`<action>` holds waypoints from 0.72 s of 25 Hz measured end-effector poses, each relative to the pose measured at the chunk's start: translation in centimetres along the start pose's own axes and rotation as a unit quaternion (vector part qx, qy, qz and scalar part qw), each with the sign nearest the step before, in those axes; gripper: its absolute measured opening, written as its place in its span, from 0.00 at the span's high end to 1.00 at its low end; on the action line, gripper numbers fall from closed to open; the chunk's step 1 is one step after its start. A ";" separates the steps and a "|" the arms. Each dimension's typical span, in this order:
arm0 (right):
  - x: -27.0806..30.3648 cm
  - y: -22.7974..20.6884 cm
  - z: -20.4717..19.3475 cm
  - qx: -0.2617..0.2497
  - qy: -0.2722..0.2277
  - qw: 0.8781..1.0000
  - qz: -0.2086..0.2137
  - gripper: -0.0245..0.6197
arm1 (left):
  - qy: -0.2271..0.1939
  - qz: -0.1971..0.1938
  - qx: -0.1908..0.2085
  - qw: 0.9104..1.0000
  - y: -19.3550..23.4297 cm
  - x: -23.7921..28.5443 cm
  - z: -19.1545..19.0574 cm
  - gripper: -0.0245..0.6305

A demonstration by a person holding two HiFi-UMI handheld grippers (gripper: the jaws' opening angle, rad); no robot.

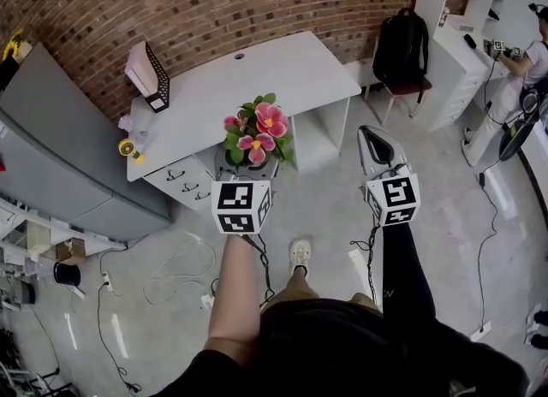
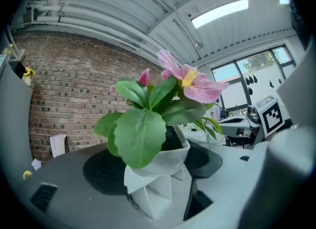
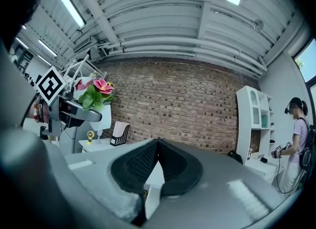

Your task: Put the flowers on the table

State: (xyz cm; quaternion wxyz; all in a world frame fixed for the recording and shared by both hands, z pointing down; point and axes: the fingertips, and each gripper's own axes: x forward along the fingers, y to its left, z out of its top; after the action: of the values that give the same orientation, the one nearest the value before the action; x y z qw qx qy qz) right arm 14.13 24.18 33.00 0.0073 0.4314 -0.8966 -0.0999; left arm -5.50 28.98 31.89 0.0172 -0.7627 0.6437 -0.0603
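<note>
Left gripper (image 1: 254, 169) clamped on the flower pot (image 2: 159, 155), right gripper (image 3: 157, 160) jaws together; white table (image 1: 257, 74) against the brick wall (image 1: 214, 2).

Right tool (image 3: 157, 150): jaws together, nothing between.
Left tool (image 3: 79, 114), upper left: holds potted flowers (image 3: 97, 91).
Background: brick wall (image 3: 187, 104); white tabletop (image 3: 101, 146) bearing file rack (image 3: 120, 133); white shelf (image 3: 256, 119); person (image 3: 297, 141), far right.
</note>
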 end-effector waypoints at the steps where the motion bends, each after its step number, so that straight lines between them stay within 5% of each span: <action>1: 1.3 -0.4 -0.1 0.000 -0.001 1.000 -0.002 0.96 | 0.000 -0.002 -0.001 1.000 0.8 1.2 0.0 0.44; 18: 20.7 -5.8 -2.4 -0.003 0.013 0.999 -0.038 0.96 | -0.005 -0.048 -0.011 0.999 11.7 20.3 0.4 0.44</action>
State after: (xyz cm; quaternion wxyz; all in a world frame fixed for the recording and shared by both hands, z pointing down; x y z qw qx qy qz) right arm 5.86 4.12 32.77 0.0169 0.4666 -0.8789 -0.0973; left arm -13.62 6.94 31.69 0.0092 -0.7930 0.6071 -0.0505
